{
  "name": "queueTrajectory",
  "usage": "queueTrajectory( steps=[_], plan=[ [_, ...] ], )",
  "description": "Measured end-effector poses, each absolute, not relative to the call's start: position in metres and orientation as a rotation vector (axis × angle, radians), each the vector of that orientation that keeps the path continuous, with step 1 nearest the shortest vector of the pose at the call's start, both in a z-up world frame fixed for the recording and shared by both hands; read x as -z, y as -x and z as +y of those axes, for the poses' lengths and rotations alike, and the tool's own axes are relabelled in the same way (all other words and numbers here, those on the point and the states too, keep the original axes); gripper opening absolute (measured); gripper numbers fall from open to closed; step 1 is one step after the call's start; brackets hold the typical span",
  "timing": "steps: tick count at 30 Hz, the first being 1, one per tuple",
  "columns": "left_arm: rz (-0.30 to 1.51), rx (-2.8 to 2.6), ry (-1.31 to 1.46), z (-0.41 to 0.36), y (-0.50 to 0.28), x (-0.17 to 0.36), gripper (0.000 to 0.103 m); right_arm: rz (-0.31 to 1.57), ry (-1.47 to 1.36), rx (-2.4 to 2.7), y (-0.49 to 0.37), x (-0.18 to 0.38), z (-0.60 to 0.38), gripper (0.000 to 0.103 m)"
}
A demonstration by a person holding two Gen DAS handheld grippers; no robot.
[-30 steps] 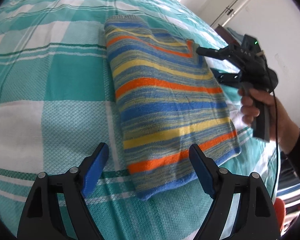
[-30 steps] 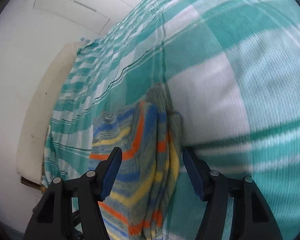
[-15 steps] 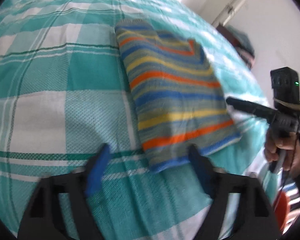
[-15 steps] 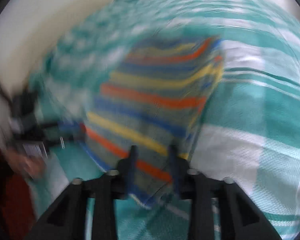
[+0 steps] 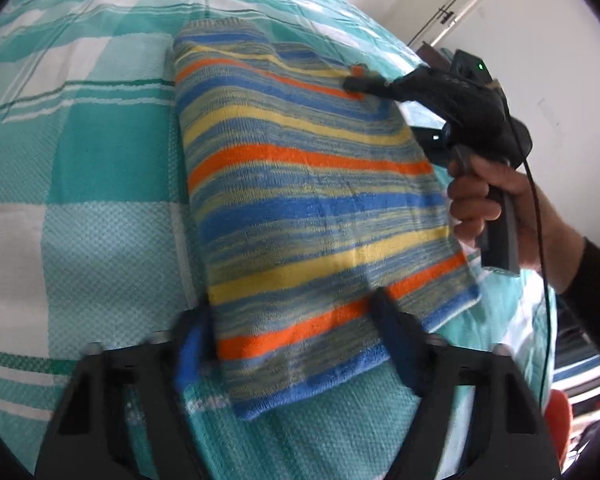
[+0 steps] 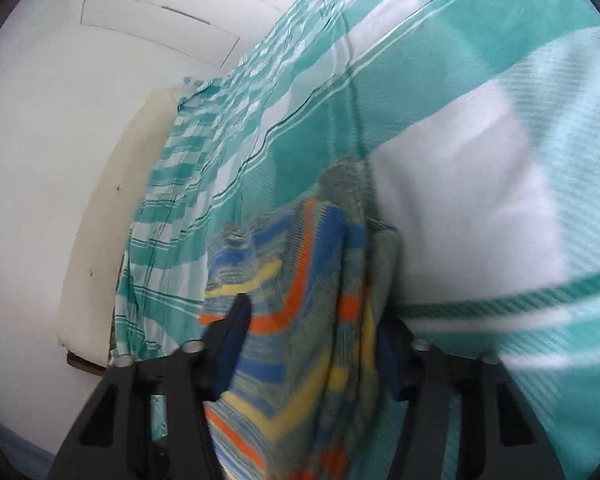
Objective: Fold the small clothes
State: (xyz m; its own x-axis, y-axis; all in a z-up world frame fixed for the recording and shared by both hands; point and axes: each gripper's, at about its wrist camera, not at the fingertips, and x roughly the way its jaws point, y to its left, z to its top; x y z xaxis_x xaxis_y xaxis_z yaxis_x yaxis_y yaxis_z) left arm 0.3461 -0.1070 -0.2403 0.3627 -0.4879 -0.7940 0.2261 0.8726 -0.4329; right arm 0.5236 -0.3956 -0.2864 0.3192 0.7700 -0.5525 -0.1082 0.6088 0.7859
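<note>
Striped knit in orange, blue, yellow and grey, the folded garment (image 5: 308,216) lies flat on a bed covered by a teal-and-white checked bedspread (image 5: 100,160). Its near end passes between the fingers of the left gripper (image 5: 296,332), whose jaws are closing around that edge; motion blur smears the left finger, so whether the pads already press the cloth cannot be told. The underside of the fold and how many layers it has are hidden.

At the garment's far right corner sits the right gripper (image 5: 354,82), held by a hand (image 5: 496,204) whose dark sleeve is cut off at the right rim of the picture. One finger lies on top of the orange stripe there, the other is hidden below the edge. In the right wrist view the right gripper's (image 6: 312,344) jaws are also closing, with the garment's (image 6: 300,340) bunched edge between them; the fabric fills most of the gap, but the lower part of the view is blurred and contact is unclear.

Around the bed, a white wall (image 6: 60,140) and a cream mattress edge (image 6: 100,240) show at left. A dark cable (image 5: 544,280) hangs from the right gripper. Something orange-red (image 5: 560,416) at the lower right rim is too cropped to identify.
</note>
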Motion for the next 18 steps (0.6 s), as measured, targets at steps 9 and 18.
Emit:
queueTrajectory(
  steps=[9, 18],
  plan=[
    [1.069, 0.492, 0.334, -0.091, -0.34, 0.206, 0.011, 1.012, -0.621, -0.621, -0.509, 0.235, -0.387, 0.02],
    [0.915, 0.519, 0.296, -0.076, -0.319, 0.118, 0.011, 0.872, -0.565, -0.723, -0.487, 0.134, -0.375, 0.02]
  ],
)
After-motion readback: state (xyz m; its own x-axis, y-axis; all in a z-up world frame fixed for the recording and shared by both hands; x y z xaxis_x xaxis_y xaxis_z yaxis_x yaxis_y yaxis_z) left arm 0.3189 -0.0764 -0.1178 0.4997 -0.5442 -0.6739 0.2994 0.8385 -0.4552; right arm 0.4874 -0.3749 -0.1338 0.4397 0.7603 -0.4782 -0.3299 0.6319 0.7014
